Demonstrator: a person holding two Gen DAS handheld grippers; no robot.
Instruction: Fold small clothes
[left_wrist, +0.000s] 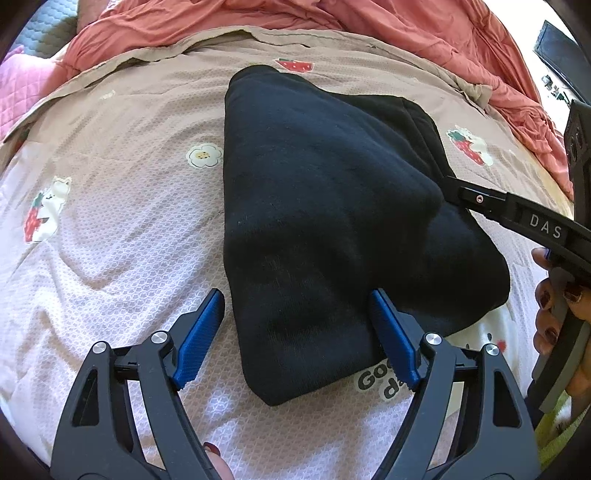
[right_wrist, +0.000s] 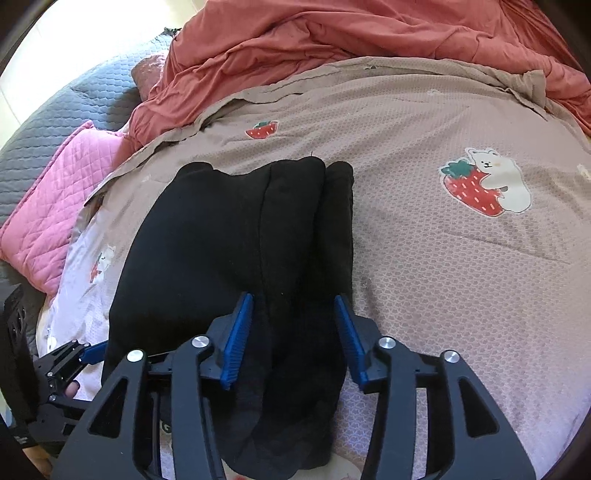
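Observation:
A black garment (left_wrist: 325, 206) lies folded in layers on the beige strawberry-print blanket (left_wrist: 110, 206). My left gripper (left_wrist: 297, 302) is open, its blue pads astride the garment's near corner. The right gripper's arm (left_wrist: 524, 218) reaches in from the right onto the garment's right side. In the right wrist view the garment (right_wrist: 229, 236) shows long folds running away from me. My right gripper (right_wrist: 293, 306) is open with its blue pads either side of the garment's near right fold. The left gripper (right_wrist: 70, 360) shows at the far left by the garment's edge.
A rumpled coral-red quilt (right_wrist: 332, 40) lies along the far side. A pink quilted pillow (right_wrist: 48, 210) and a grey quilted cover (right_wrist: 74, 107) lie at the left. The printed blanket (right_wrist: 461, 277) spreads to the right of the garment.

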